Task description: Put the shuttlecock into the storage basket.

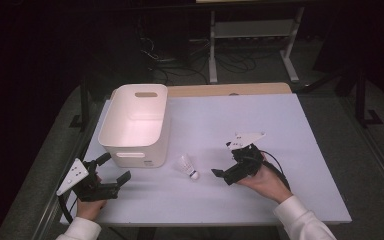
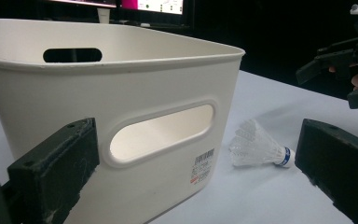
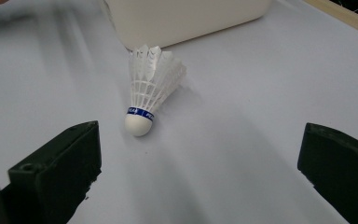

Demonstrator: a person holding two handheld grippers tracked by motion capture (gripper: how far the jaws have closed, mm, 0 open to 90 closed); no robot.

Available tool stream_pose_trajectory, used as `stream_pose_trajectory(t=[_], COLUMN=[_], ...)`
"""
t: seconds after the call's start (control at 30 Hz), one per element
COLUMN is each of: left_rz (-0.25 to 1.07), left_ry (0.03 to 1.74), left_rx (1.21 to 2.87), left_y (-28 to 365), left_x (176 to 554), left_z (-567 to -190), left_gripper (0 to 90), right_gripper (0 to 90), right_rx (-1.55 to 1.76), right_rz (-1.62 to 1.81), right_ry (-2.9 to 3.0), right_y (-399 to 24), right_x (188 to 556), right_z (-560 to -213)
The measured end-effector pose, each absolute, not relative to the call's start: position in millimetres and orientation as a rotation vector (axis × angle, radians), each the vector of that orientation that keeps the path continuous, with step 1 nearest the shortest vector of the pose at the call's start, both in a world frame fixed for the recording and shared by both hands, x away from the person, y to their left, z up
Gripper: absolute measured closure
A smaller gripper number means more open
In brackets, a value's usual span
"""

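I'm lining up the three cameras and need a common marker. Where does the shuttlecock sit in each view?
High view: shuttlecock at centre, right of the bin.
Left gripper view: right of centre, beside the bin's corner.
Right gripper view: upper centre-left, below the bin.
Shared landmark: the bin.

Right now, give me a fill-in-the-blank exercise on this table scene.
1. The shuttlecock lies on its ____ on the table.
2. The white bin stands to the shuttlecock's ____ in the high view.
3. The right hand-held gripper has its jaws ____.
4. The band above the shuttlecock's cork is ____.

Missing words: side; left; open; blue
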State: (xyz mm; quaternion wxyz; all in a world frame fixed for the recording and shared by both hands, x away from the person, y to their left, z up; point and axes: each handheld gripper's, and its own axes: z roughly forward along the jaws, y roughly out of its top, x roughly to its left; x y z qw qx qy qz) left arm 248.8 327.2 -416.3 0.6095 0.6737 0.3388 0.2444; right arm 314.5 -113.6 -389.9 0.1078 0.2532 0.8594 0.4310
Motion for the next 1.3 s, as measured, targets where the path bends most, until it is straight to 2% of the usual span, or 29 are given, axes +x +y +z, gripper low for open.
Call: stream_pose_trajectory(t=[1.3], left_rz=[0.562], left_ry=[0.782], left_rx=[1.543], left_y=[327], left_x=[248], left_z=[-416], left_gripper=[0.0], right_gripper=[0.0], right_rx=[0.843], right_rz=[1.084], right_ry=[2.723], right_y=[-61], right_x=[326], right_z=[-398])
